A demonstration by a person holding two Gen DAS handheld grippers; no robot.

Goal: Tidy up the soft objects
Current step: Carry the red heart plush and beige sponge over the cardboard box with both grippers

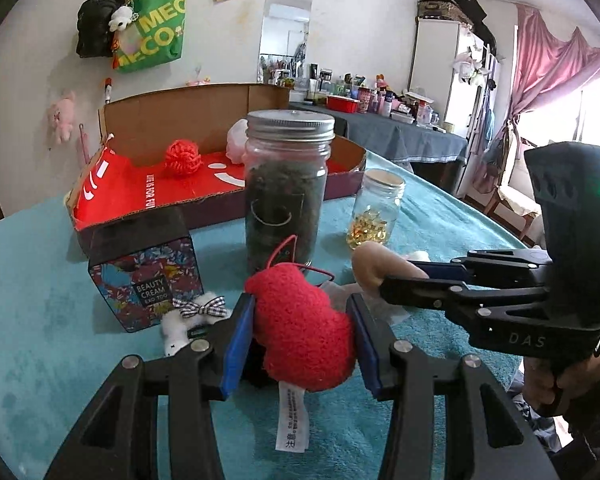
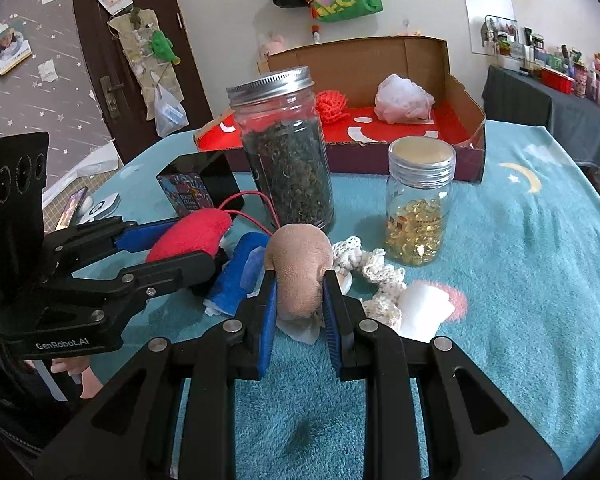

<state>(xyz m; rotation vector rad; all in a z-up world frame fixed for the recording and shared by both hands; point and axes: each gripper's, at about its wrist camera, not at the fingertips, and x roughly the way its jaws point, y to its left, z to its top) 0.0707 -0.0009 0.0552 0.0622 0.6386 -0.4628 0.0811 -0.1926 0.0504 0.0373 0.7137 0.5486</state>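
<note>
My left gripper point(image 1: 300, 310) is shut on a red fuzzy plush toy point(image 1: 304, 332) with a red cord and a white label, just above the teal cloth. From the right wrist view, that same left gripper point(image 2: 196, 246) and red plush toy point(image 2: 192, 234) sit at the left. My right gripper point(image 2: 300, 280) is shut on a beige soft pouch point(image 2: 298, 268), low over the cloth. In the left wrist view the right gripper point(image 1: 384, 282) reaches in from the right with the beige pouch point(image 1: 376, 260). Behind stands an open cardboard box point(image 2: 420, 64) holding a red knitted ball point(image 2: 331, 105) and a white mesh puff point(image 2: 404, 98).
A tall jar of dried leaves point(image 2: 288, 152) and a small jar of golden capsules point(image 2: 418, 200) stand between the grippers and the box. A patterned cream box point(image 1: 148, 272), a white plush with a checked bow point(image 1: 192, 316), cream lace point(image 2: 380, 280) and a blue cloth roll point(image 2: 236, 276) lie nearby.
</note>
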